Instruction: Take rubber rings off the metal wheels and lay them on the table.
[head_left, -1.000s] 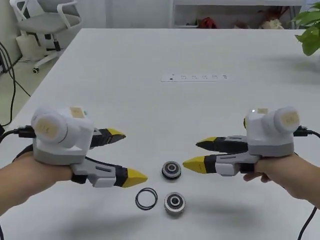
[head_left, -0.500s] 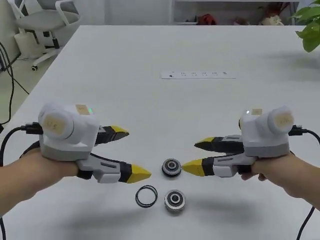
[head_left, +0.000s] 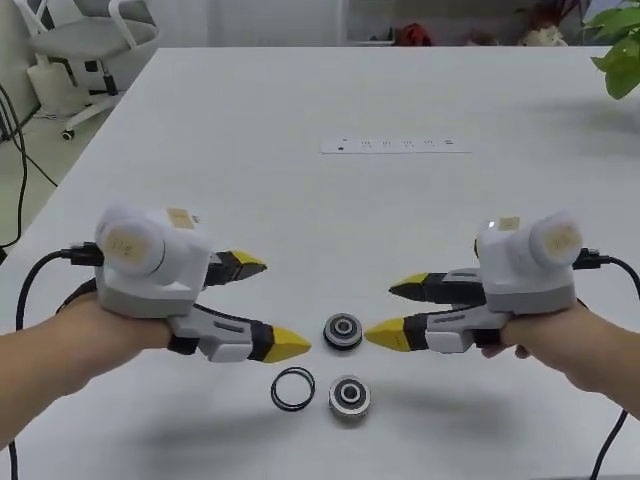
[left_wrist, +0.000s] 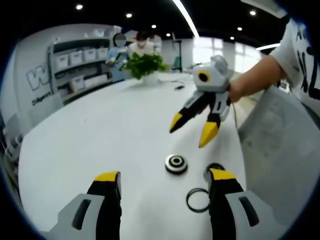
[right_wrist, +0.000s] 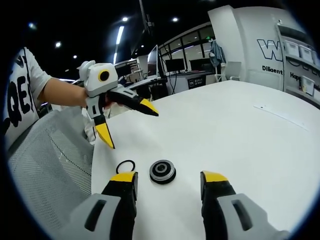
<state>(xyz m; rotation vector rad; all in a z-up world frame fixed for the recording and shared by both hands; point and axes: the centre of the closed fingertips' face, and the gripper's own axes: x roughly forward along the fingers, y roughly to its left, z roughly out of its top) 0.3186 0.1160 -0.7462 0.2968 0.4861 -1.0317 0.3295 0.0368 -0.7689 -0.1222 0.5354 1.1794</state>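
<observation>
Left gripper: jaws wide apart, nothing between them, hovering above the white table at the left of the work. In its own view the parted yellow tips frame the far metal wheel, a small round disc with a dark rim.

Right gripper: jaws parted and empty, tips pointing left. The lower tip is just right of the far metal wheel without touching it. Its own view centres that wheel.

Loose black rubber ring: a thin hoop lying flat on the table, nearer than both gripper tips, just left of the near metal wheel, whose rim looks bare and silver. Judgement: that wheel is stripped and its ring laid down beside it.

The two grippers face each other across the far wheel. Judgement: this wheel carries its ring and is next, with one gripper to steady it and the other to peel. The ring's thinness makes slipping likely.
</observation>
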